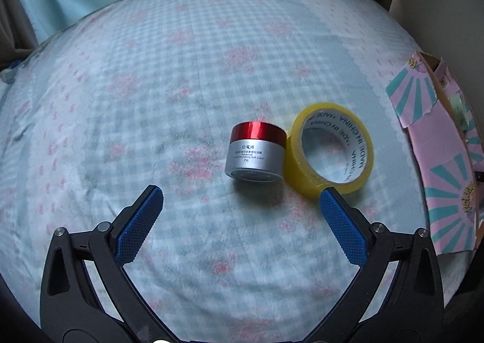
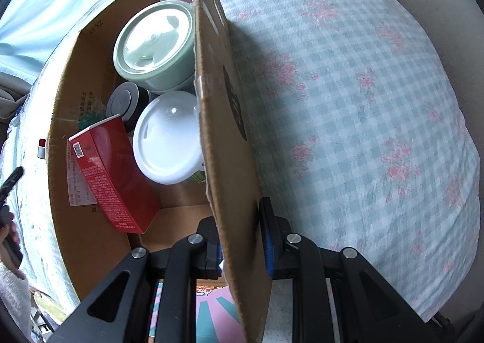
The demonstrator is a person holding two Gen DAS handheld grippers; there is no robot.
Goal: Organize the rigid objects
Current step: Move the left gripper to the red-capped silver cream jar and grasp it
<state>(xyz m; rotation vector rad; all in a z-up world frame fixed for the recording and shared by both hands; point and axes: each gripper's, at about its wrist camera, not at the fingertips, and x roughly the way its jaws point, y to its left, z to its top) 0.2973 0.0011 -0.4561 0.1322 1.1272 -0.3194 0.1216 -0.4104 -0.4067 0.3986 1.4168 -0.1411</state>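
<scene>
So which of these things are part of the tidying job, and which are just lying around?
Part of the job:
cream jar
tape roll
cardboard box, its flap clamped by the right gripper
left gripper, open near the jar

Already packed or background:
green bowl
white lid
red carton
checked bedspread

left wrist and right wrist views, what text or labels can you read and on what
"MADE IN CHINA", repeated around the inner core of the yellow tape roll.
"Advanced", "Soft Cream" and "25g" on the silver cream jar with the red lid; its Chinese heading and other small lines are too blurred.
"ZYZ" or similar on the cardboard box inner wall, uncertain.
Red carton inside the box: a QR code and fine print, too small to read.
</scene>
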